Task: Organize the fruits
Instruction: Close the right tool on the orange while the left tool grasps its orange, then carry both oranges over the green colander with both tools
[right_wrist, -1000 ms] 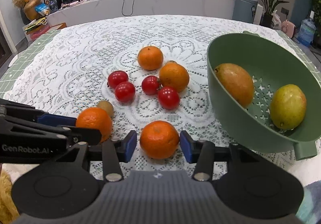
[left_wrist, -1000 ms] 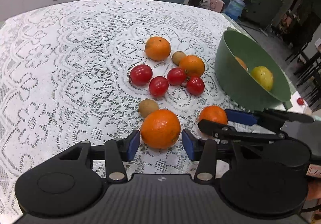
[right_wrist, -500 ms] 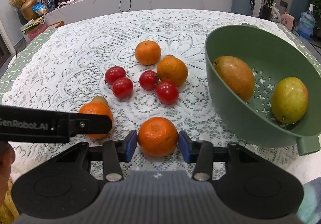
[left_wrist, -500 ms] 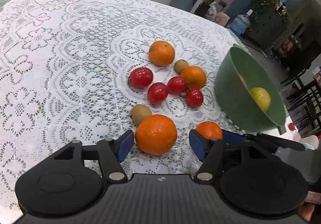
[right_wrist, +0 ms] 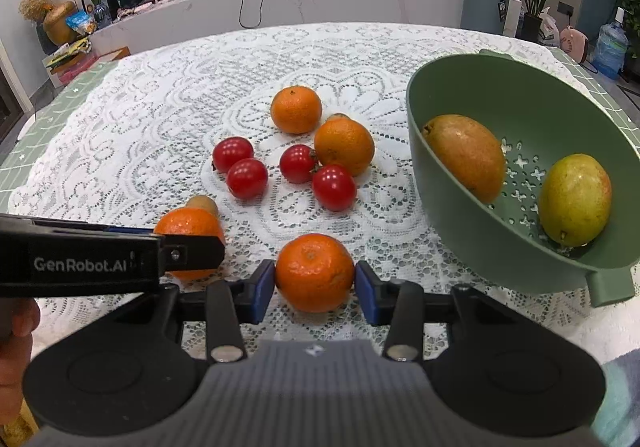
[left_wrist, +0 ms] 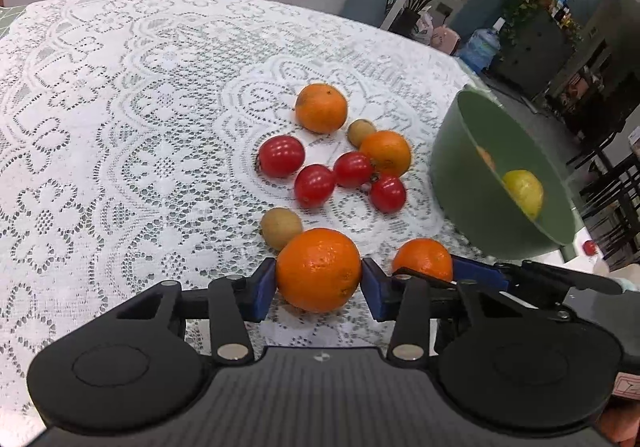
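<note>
Two mangoes sit in the green colander at right-frame, worktop edge behind it, open lace at left, while left gripper is closing around one orange and right gripper clamps another orange, both bottom-center.

Glossy tomatoes lie on a white lace tablecloth.

We see four oranges and four red tomatoes loose on the lace cloth, with two small brown fruits among them. The green colander on the right holds two mangoes.
</note>
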Tool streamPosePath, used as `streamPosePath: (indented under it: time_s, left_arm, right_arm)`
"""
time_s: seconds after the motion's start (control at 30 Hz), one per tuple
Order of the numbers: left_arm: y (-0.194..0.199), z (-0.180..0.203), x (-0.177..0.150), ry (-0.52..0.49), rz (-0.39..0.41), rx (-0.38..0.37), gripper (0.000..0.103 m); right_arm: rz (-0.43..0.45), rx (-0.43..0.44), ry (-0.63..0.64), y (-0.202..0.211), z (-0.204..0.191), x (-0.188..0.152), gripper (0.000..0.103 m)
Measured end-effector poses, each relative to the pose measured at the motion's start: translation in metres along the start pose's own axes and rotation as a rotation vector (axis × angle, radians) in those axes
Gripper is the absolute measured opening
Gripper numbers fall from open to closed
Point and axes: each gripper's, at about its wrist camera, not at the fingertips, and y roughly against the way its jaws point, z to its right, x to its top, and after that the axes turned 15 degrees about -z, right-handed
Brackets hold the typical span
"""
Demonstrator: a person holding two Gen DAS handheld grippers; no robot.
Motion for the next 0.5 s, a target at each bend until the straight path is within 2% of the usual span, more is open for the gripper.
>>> streamPosePath:
  time_s: [0.17, 0.27, 0.5]
  left_arm:
    - [0.014, 0.005, -0.005, 0.030, 0.027, -0.021, 0.051]
    - [0.024, 0.012, -0.009, 0.035, 0.050, -0.009, 0.051]
    - [0.050, 0.045, -0.008, -0.021, 0.106, -0.006, 0.051]
  right_arm:
    - [0.029, 0.018, 0.007, 0.011, 0.002, -0.007, 0.041]
    - [0.052, 0.034, 0.020, 0.021, 0.002, -0.012, 0.041]
    - [0.117, 0.056, 0.038, 0.054, 0.013, -0.027, 0.041]
